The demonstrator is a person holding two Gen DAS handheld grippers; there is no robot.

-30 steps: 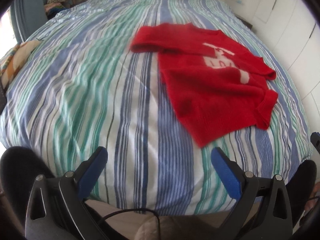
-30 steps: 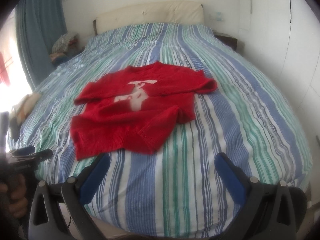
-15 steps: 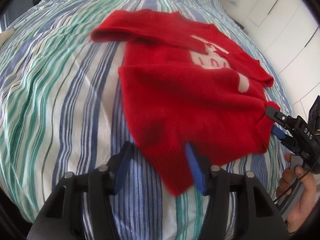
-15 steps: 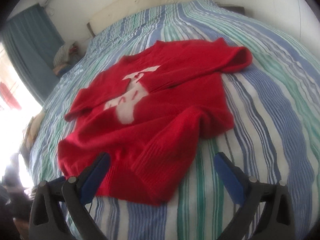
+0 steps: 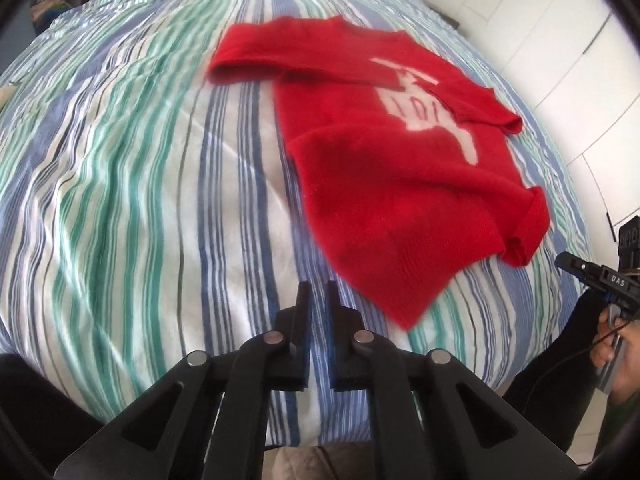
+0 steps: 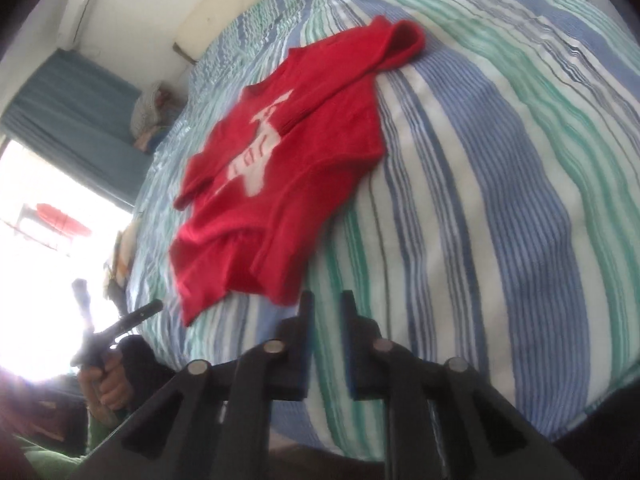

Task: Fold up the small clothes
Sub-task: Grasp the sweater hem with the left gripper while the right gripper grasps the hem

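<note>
Striped bed (image 5: 140, 184) bears red sweater (image 5: 392, 184) (flat); left gripper (image 5: 318, 294) closed empty, right gripper (image 6: 327, 304) closing, nothing between.

Both wrist cameras look down steeply over the foot of the striped bed (image 5: 120, 184) — the left from the red sweater's (image 5: 400, 184) left, the right opposite; both share the sweater.

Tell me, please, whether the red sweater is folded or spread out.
Mostly spread: the red sweater lies flat on the bed, only one sleeve crossing its chest.
</note>
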